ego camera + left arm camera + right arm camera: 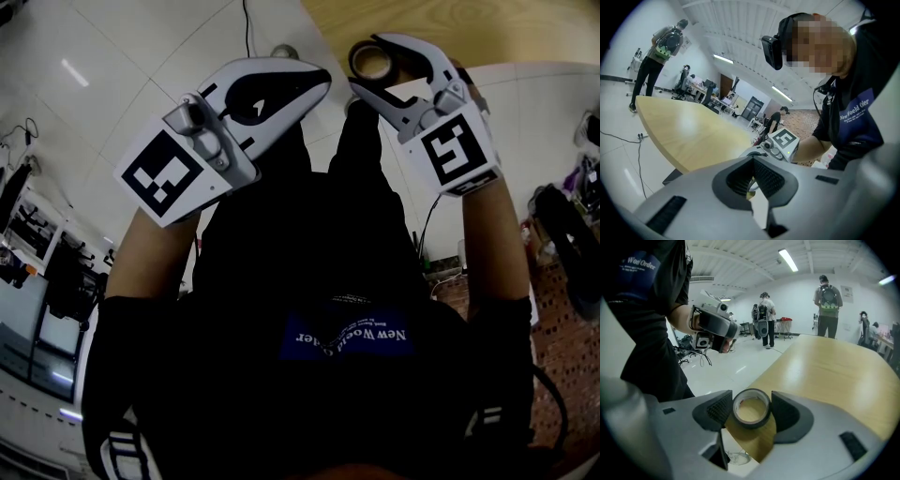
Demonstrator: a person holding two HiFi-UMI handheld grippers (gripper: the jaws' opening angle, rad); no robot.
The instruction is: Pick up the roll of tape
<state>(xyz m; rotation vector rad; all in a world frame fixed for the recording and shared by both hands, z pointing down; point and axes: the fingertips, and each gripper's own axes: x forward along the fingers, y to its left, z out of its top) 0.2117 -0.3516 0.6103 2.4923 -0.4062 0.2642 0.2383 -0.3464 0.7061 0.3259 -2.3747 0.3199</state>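
Floor: pale glossy tiles (122,66) lie left of the table, with a thin black cable (247,23) trailing over them.
Table: the light wood table (834,376) has a rounded edge and a bare top, and its near end points at the person.
Room: it is a large white hall with strip lights (787,258) on the ceiling. A standing person with a green backpack (828,303) is beyond the table, and more people and desks are further back.
Left gripper: the left gripper (323,77) is held over the floor, off the table's left side. Its pads are drawn together with nothing between them.
Right gripper: the right gripper (366,64) is at the table's near end. Its jaws are wide, with a pad against each side of the roll.
Roll of tape: the roll of tape (751,408) is dark with a tan core. It sits close to the table's edge with its hole facing up, between the right gripper's pads.
Head view only: both bare forearms, the black shirt (309,281) and the marker cubes seen from above.
Left gripper view only: the table's long curved side, and the right gripper's cube seen past the closed pads. The roll is hidden here.
Right gripper view only: the roll's open core, and the left gripper in its hand, well apart from the table.
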